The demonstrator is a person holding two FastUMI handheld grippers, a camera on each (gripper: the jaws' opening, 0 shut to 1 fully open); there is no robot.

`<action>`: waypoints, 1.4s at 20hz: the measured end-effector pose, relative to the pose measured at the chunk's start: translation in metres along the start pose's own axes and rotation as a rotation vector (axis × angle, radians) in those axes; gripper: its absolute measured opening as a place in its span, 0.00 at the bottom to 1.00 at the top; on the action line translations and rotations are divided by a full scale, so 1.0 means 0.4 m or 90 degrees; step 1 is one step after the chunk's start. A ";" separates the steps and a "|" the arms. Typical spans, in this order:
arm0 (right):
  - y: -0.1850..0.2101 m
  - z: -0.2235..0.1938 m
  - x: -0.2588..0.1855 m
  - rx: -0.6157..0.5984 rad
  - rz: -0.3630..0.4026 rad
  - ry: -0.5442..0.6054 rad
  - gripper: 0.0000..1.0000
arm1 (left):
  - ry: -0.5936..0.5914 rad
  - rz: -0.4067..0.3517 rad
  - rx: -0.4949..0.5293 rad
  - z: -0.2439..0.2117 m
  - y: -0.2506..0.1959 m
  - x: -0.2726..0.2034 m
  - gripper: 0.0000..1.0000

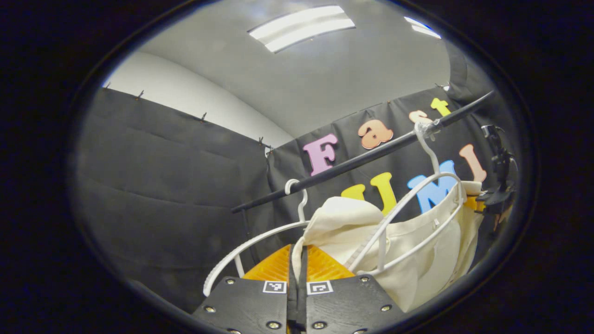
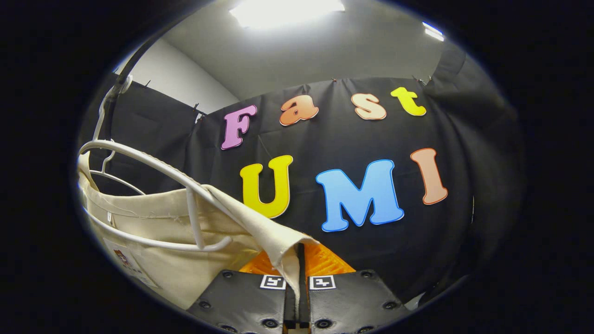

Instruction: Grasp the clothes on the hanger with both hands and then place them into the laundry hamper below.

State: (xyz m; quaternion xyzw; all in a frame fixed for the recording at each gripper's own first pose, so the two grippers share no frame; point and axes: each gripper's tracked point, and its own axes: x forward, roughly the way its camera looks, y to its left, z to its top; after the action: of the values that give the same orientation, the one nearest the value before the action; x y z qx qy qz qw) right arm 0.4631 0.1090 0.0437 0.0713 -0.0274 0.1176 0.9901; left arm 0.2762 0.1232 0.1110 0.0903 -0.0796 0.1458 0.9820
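A cream garment (image 1: 417,241) hangs on a white hanger (image 1: 408,199) hooked over a black rail (image 1: 362,160). My left gripper (image 1: 299,253) is shut at the garment's near shoulder edge, and a thin strip of cream cloth runs down between its fingers. In the right gripper view the same garment (image 2: 176,218) drapes over the hanger (image 2: 153,162), and its other shoulder corner is pinched in my right gripper (image 2: 300,253), which is shut on it. The right gripper (image 1: 496,185) also shows at the far right of the left gripper view, beside the cloth.
A second white hanger (image 1: 250,243), bare, hangs on the rail just left of the garment and close above my left fingers; it also shows behind the cloth (image 2: 111,176). The black booth wall (image 2: 352,139) stands close behind. The rail (image 2: 134,60) crosses overhead.
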 end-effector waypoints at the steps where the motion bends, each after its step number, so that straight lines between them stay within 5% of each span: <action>1: 0.000 0.000 0.000 0.001 0.001 0.001 0.04 | 0.004 -0.005 -0.008 -0.004 0.001 0.004 0.01; 14: 0.012 -0.112 -0.061 0.019 0.028 0.080 0.04 | 0.061 -0.069 -0.037 -0.114 0.026 -0.077 0.00; 19: 0.016 -0.155 -0.120 -0.007 0.014 0.059 0.02 | 0.073 -0.088 0.002 -0.171 -0.018 -0.157 0.01; 28: -0.006 -0.212 -0.250 -0.013 0.006 0.080 0.04 | 0.102 -0.112 -0.026 -0.232 -0.081 -0.255 0.01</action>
State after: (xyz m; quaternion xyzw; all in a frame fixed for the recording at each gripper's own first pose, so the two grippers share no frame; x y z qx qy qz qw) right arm 0.3698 0.0965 -0.0477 0.0538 0.0334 0.1263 0.9900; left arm 0.2018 0.0836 -0.0029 0.0647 0.0043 0.0643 0.9958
